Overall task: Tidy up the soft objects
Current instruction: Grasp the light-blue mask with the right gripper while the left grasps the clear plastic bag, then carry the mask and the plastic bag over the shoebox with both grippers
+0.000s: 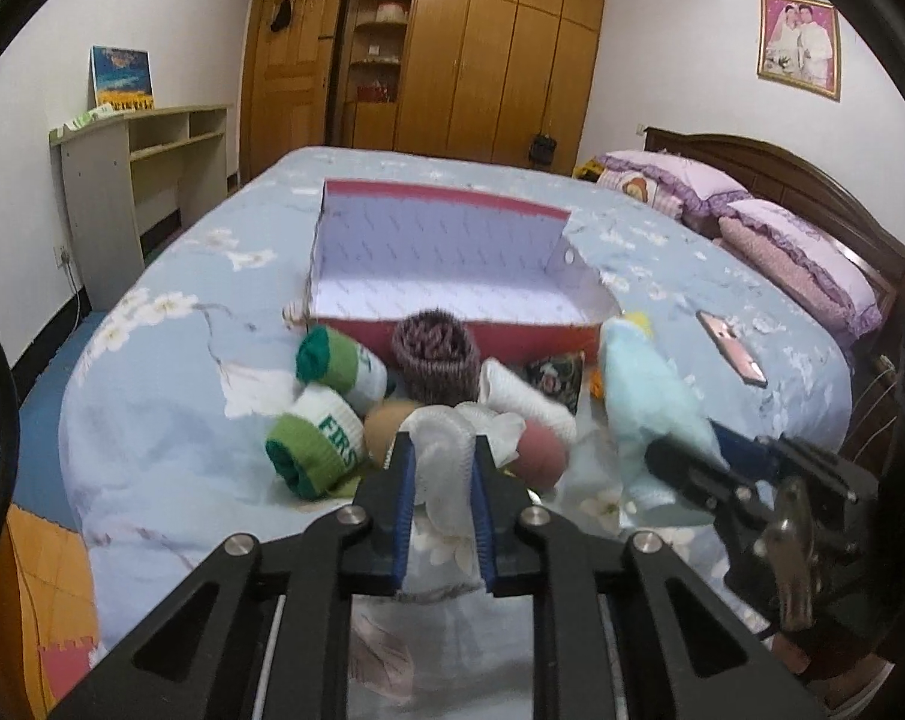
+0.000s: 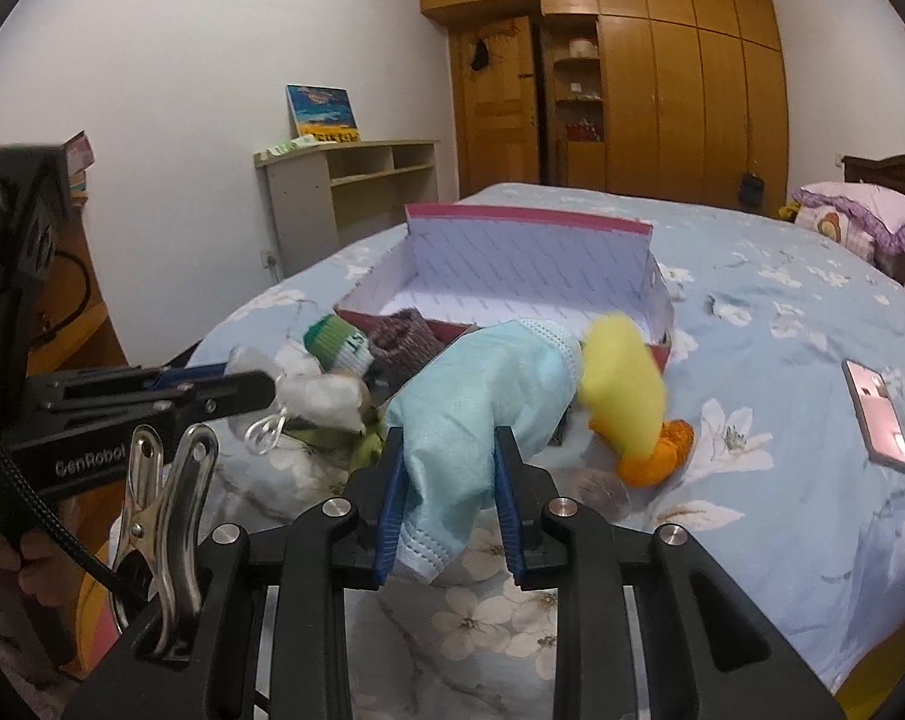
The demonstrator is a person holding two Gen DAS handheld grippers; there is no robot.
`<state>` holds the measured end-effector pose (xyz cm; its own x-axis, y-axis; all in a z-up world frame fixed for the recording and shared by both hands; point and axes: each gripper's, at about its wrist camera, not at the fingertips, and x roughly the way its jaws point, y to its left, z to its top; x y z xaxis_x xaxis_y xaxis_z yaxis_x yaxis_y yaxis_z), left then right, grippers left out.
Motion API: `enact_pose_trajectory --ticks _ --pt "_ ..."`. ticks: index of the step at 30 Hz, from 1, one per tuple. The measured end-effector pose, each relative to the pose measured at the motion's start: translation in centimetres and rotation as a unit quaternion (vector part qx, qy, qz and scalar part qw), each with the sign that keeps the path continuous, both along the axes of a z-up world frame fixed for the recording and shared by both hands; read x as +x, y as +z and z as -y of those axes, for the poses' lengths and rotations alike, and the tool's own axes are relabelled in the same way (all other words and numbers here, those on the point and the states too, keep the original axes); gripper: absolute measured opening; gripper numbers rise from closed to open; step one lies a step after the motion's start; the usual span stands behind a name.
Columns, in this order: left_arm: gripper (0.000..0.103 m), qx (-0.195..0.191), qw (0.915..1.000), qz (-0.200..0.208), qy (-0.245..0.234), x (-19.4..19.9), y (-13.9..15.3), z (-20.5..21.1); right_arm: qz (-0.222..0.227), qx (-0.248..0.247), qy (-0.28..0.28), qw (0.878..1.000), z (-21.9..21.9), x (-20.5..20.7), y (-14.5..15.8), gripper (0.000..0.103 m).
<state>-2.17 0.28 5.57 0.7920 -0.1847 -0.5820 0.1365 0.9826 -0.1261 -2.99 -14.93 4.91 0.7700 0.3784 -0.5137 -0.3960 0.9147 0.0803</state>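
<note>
Both tongs are clamped on cloth. Left gripper (image 1: 443, 456) has its blue-padded fingers (image 1: 405, 480) pressed against a white gauze mask (image 1: 446, 450), whose ear loop (image 2: 266, 429) dangles free below in the right wrist view. Right gripper (image 2: 446, 450) pinches a light blue face mask (image 2: 476, 396) near its pleated lower edge, and the rest of it billows forward over the pile.

The red cardboard box (image 1: 452, 333), lined in pale lilac paper, sits open in the middle of the bed (image 1: 152, 330), just beyond the pile, and looks empty. Against its near wall lie two rolled green-and-white socks (image 1: 317, 441), a purple knitted roll (image 1: 434, 354), a rolled white cloth (image 1: 524, 399), a small floral pouch (image 1: 551, 375) and two soft balls, tan (image 1: 386, 426) and dusty pink (image 1: 539, 450). A yellow plush duck (image 2: 623, 396) with orange feet lies just beside the blue mask, near the box's right corner. A pink phone (image 2: 875, 414) rests well apart, toward the bed's right edge.

Judging from this, the sorting has hardly begun. The risks are mostly snags: the free ear loop could catch on the socks or a ball and drag them off the near edge of the bed as the white mask lifts. The blue mask is held only by its hem, so it may slip out, or its loose body may sweep the duck sideways. Both grippers sit close together, and crossing paths toward the box could knock them against each other.
</note>
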Motion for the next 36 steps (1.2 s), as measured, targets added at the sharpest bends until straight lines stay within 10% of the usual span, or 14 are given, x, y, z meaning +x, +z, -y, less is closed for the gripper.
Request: enact_pose_trajectory --ticks 36 --pt "0.018 0.0 0.9992 0.03 0.026 8.7 4.4 -0.3 0.025 -0.031 0.029 0.999 0.9 6.5 4.9 0.028"
